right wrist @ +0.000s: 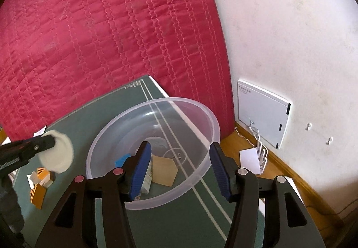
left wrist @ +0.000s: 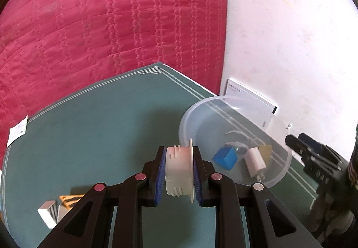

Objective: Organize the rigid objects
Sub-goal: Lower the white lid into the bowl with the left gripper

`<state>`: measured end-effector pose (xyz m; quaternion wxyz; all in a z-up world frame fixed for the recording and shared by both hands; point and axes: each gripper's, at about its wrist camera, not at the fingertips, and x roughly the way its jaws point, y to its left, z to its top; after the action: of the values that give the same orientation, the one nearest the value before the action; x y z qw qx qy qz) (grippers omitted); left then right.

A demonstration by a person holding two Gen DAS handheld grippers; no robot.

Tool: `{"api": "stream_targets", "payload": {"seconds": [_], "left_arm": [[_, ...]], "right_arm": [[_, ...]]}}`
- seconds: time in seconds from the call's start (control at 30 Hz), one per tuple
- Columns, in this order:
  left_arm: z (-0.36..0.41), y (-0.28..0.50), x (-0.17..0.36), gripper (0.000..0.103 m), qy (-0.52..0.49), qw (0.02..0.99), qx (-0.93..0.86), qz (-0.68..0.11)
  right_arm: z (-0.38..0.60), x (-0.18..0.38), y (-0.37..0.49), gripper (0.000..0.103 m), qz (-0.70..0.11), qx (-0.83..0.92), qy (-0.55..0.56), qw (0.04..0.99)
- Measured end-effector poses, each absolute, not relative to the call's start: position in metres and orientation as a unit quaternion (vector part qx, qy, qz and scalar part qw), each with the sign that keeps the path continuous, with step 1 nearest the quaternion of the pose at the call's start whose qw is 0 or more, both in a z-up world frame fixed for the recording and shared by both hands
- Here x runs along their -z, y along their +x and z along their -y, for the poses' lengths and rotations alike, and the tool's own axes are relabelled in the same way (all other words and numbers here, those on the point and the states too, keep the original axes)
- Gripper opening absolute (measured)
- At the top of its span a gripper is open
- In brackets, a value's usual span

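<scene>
My left gripper (left wrist: 179, 152) is shut on a white ribbed plastic spool (left wrist: 179, 171), held above the green mat just left of a clear plastic bowl (left wrist: 201, 113). In the bowl lie a blue block (left wrist: 224, 157), a white charger plug (left wrist: 255, 164) and a tan flat piece (left wrist: 265, 151). My right gripper (right wrist: 181, 169) hovers open over the bowl (right wrist: 107, 136) with nothing between its blue pads (right wrist: 220, 169). Beneath it sit the tan hexagon (right wrist: 164, 170) and the blue block (right wrist: 123, 159). The right wrist view shows the spool (right wrist: 56, 151) at the left.
The green mat (left wrist: 89, 136) lies against a red quilted bed cover (left wrist: 111, 24). Small orange-striped boxes (right wrist: 40, 183) sit on the mat's near left. A white wall panel (right wrist: 261, 111), a cable and a white adapter (right wrist: 252, 158) on the wooden floor lie to the right.
</scene>
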<state>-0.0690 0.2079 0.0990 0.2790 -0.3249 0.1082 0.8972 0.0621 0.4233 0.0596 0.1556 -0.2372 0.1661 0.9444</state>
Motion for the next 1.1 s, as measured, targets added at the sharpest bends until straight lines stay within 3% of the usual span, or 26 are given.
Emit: {"api": "stream_targets", "payload": {"seconds": [0.6, 1.1], "left_arm": [[-0.263, -0.099, -0.082, 0.023, -0.347, 0.287, -0.881, -0.142], [-0.263, -0.110, -0.072, 0.027, -0.364, 0.275, -0.878, -0.143]], "right_arm": [[-0.425, -0.060, 0.065, 0.056, -0.185, -0.945, -0.232, 0.135], [-0.423, -0.057, 0.065, 0.056, -0.186, -0.945, -0.236, 0.132]]}}
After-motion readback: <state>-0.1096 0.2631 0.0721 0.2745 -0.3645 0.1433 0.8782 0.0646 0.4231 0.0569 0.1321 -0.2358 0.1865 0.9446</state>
